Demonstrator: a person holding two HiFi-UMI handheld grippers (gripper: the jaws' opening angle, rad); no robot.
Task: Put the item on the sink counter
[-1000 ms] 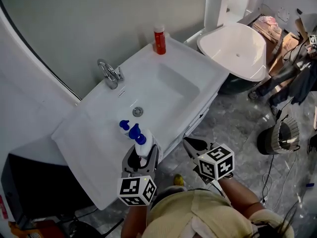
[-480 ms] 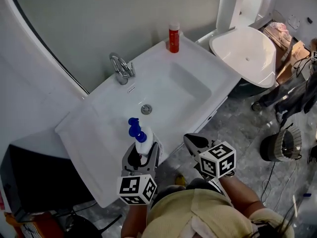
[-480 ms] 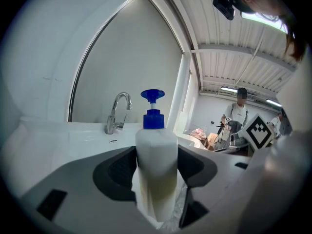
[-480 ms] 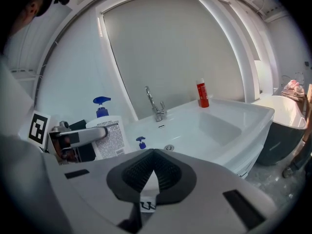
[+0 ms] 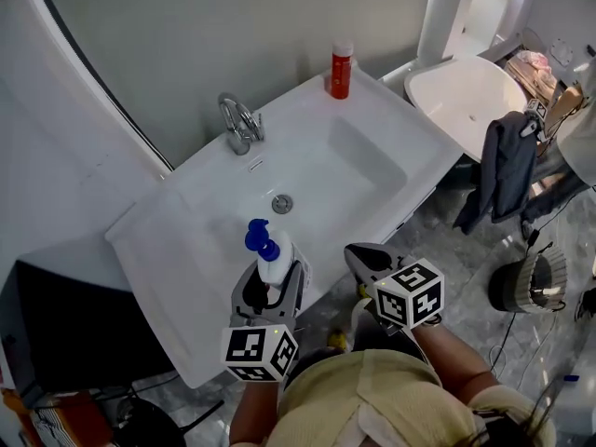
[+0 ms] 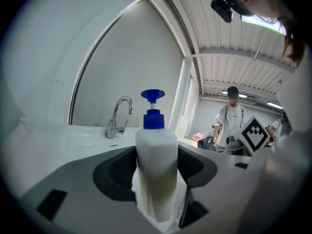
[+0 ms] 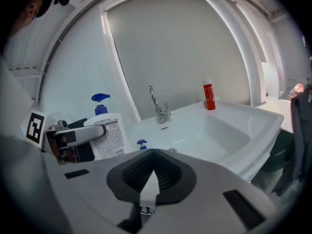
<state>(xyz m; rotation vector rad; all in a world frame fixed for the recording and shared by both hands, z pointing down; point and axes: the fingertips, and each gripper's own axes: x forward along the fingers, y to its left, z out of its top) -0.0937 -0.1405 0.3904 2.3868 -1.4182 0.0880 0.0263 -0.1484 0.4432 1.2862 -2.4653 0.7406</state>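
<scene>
Worktop [image 5: 168,240], tap [image 5: 240,124] and red bottle [image 5: 342,69] have shifted right in the frame. A dark garment [image 5: 498,166] has appeared at right, overlapping the white basin [image 5: 461,91]. The pump bottle [image 5: 273,261] in the left gripper [image 5: 270,291] now stands more upright.

Blue-capped pump bottle [image 5: 271,257] between the left gripper [image 5: 270,285] fingers [image 5: 246,298] over the sink counter [image 5: 168,240], red bottle [image 5: 341,69] behind.
</scene>
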